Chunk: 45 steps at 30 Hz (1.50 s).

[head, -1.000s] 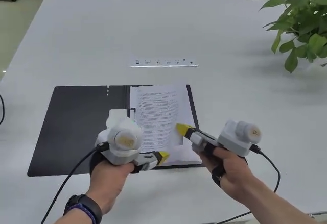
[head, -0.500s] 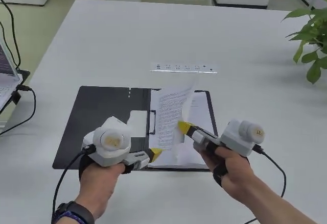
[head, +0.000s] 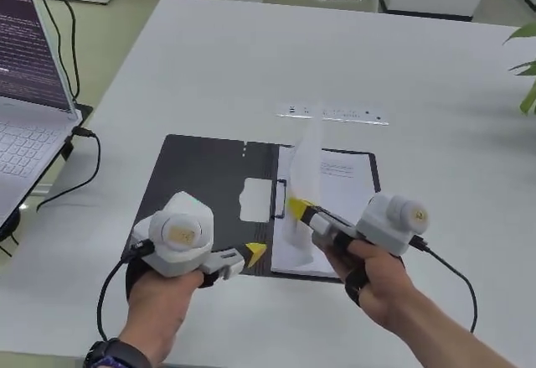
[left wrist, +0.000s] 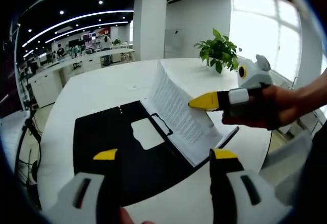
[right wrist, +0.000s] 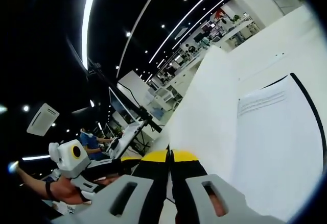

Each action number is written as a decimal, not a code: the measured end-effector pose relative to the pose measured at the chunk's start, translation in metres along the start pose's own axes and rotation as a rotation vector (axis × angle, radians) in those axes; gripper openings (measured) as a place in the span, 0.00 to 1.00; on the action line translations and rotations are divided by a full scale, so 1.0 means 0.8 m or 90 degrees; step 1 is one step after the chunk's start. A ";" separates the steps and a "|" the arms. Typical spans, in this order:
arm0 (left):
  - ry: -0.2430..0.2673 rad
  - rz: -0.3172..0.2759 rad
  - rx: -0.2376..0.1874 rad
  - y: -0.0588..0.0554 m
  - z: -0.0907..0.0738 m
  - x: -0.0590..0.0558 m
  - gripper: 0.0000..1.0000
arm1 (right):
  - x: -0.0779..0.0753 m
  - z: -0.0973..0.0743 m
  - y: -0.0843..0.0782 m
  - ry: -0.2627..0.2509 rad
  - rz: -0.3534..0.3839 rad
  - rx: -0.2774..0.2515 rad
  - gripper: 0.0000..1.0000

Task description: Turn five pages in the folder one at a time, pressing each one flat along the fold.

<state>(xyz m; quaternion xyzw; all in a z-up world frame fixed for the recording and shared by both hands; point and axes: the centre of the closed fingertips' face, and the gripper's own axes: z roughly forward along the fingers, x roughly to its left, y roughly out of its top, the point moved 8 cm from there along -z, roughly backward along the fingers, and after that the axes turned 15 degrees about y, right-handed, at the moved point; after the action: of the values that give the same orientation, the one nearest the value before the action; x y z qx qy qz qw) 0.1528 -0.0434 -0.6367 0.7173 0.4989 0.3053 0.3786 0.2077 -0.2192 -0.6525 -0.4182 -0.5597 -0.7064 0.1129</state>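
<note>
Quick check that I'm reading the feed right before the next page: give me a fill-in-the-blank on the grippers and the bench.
1. The right gripper is ____ on the page, which stands nearly upright over the black folder.
2. The left gripper hovers near the folder's near edge with its jaws ____, holding nothing.
3. In the head view, off the left edge of the white table, there is an open ____.

Missing words: shut; open; laptop

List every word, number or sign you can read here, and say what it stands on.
None can be read.
Lifted page: lines of print, too small.
Page beneath: print, blurred.
Laptop screen: text lines, too small.
Socket strip: marks, too small.
</note>
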 end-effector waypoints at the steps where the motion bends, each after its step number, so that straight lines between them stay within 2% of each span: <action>1: 0.001 -0.001 0.000 -0.001 -0.002 0.003 0.71 | 0.000 0.004 -0.002 0.002 0.002 0.003 0.00; 6: 0.008 -0.002 0.000 -0.013 -0.010 0.019 0.71 | 0.006 0.028 -0.015 0.014 0.009 0.020 0.00; 13: 0.009 0.000 0.001 -0.022 -0.025 0.031 0.71 | 0.009 0.056 -0.026 0.022 0.011 0.037 0.00; 21: 0.026 -0.018 -0.010 -0.027 -0.040 0.063 0.70 | 0.017 0.090 -0.046 0.032 0.019 0.062 0.00; 28: 0.044 -0.037 -0.007 -0.041 -0.049 0.089 0.71 | 0.018 0.116 -0.066 0.036 0.033 0.079 0.00; 30: 0.048 -0.042 -0.007 -0.042 -0.052 0.094 0.71 | 0.016 0.123 -0.072 0.024 0.042 0.089 0.00; 36: 0.061 -0.056 -0.009 -0.045 -0.058 0.108 0.71 | 0.008 0.140 -0.085 0.016 0.061 0.093 0.00; 41: 0.064 -0.068 -0.013 -0.044 -0.062 0.113 0.70 | 0.001 0.151 -0.095 0.002 0.080 0.102 0.00; 45: 0.063 -0.072 -0.013 -0.046 -0.063 0.114 0.69 | -0.005 0.156 -0.106 -0.019 0.080 0.126 0.00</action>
<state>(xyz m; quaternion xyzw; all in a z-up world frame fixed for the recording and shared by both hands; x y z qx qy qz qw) 0.1226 0.0628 -0.6354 0.6682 0.5536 0.3236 0.3773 0.2150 -0.0808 -0.7118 -0.4501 -0.6007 -0.6330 0.1895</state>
